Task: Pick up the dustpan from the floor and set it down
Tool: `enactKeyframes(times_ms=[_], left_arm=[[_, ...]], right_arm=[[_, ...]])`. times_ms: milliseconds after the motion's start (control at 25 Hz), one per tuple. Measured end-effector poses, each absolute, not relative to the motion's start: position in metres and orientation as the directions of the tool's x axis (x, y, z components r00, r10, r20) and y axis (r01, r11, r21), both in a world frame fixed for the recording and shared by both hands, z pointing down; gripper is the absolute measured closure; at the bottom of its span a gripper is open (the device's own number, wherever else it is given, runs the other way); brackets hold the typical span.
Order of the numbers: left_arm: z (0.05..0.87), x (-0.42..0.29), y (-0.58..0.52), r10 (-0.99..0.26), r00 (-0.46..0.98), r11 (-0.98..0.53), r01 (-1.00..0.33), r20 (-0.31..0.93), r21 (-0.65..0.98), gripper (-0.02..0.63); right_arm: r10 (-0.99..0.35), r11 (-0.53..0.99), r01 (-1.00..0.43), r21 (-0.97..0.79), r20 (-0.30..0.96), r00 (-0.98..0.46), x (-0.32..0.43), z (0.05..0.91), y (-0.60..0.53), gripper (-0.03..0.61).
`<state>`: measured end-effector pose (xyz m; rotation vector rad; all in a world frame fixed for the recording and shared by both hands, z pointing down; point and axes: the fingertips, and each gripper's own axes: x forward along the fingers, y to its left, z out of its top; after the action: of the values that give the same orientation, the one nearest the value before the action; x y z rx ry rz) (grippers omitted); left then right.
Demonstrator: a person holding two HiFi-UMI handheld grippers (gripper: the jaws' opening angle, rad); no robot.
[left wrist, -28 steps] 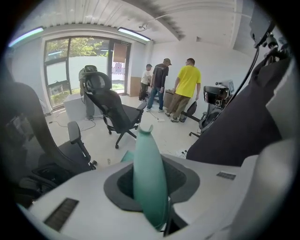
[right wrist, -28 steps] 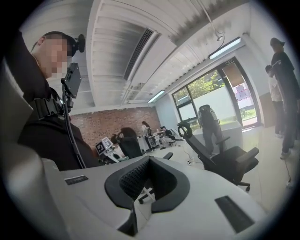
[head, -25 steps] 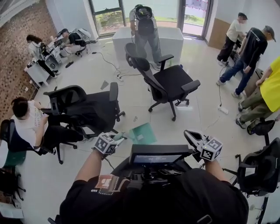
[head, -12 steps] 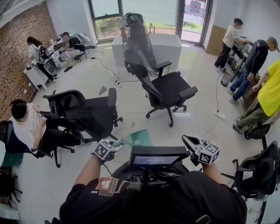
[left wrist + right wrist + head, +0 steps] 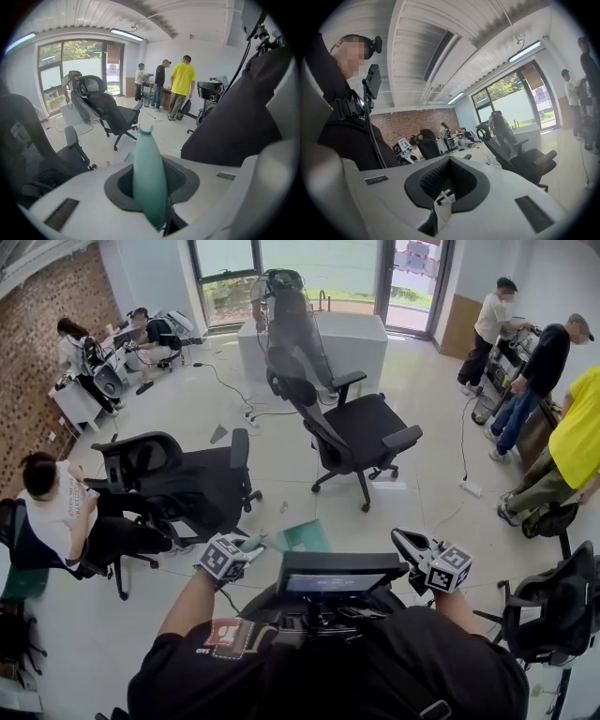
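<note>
Our left gripper point(image 5: 251, 544) is clamped on the handle point(image 5: 149, 178) of the teal dustpan point(image 5: 302, 536). Its pan sits at one o'clock from that gripper and appears clear of the floor point(image 5: 431, 409). Our right gripper point(image 5: 447, 186), at three o'clock, has its jaws together on nothing. We judge the plastic light, stiff and rather slick, and best gripped on the handle near the pan.

Dustpan point(image 5: 147, 178) — scoop mostly hidden (own handle)
</note>
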<state>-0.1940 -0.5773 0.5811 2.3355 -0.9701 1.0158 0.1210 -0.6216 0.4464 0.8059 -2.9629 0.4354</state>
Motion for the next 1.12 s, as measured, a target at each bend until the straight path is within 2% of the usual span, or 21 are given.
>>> enactKeyframes(times_ms=[760,1120], left_arm=[[0.625,-0.207,-0.585,-0.412,0.44,-0.628,-0.772,0.798,0.101,0.511],[0.744,-0.202,-0.625,-0.314,0.421,-0.604,-0.78,0.851,0.163,0.511]], right_arm=[[-0.494,0.804,-0.517,-0.294,0.156,-0.856,0.118,0.472,-0.627,0.569],[-0.509,0.748,-0.56,-0.356,0.234,-0.828,0.116,0.525,-0.643,0.569]])
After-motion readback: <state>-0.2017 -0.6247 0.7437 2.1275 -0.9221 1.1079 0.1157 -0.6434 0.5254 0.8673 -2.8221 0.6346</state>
